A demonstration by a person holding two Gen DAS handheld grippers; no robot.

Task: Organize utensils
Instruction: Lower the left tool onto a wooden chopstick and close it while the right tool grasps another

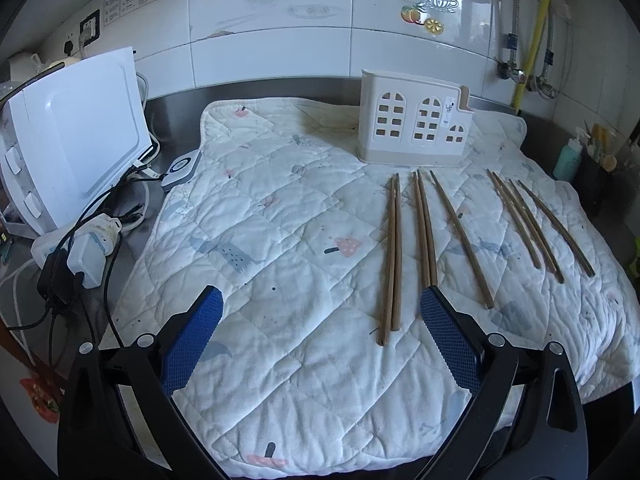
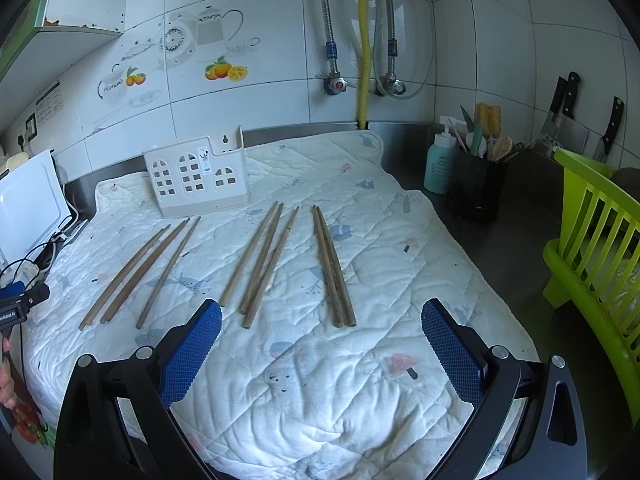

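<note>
Several wooden chopsticks lie in loose groups on a white quilted mat (image 1: 280, 240) (image 2: 380, 240): a left group (image 1: 392, 256) (image 2: 148, 268), a middle group (image 1: 460, 236) (image 2: 264, 260) and a right group (image 1: 536, 224) (image 2: 334, 268). A white house-shaped utensil holder (image 1: 416, 120) (image 2: 198, 178) stands empty-looking at the mat's far side. My left gripper (image 1: 322, 304) is open and empty above the mat's near left part, its right fingertip (image 1: 434, 300) near the chopstick ends. My right gripper (image 2: 322, 316) is open and empty just short of the right group.
A white appliance (image 1: 68, 140) with a power strip and cables (image 1: 84, 248) sits left of the mat. A teal bottle (image 2: 440, 164), a black utensil pot (image 2: 476, 184), a green dish rack (image 2: 596, 248) and wall-hung knives (image 2: 568, 112) are to the right. Tiled wall with pipes behind.
</note>
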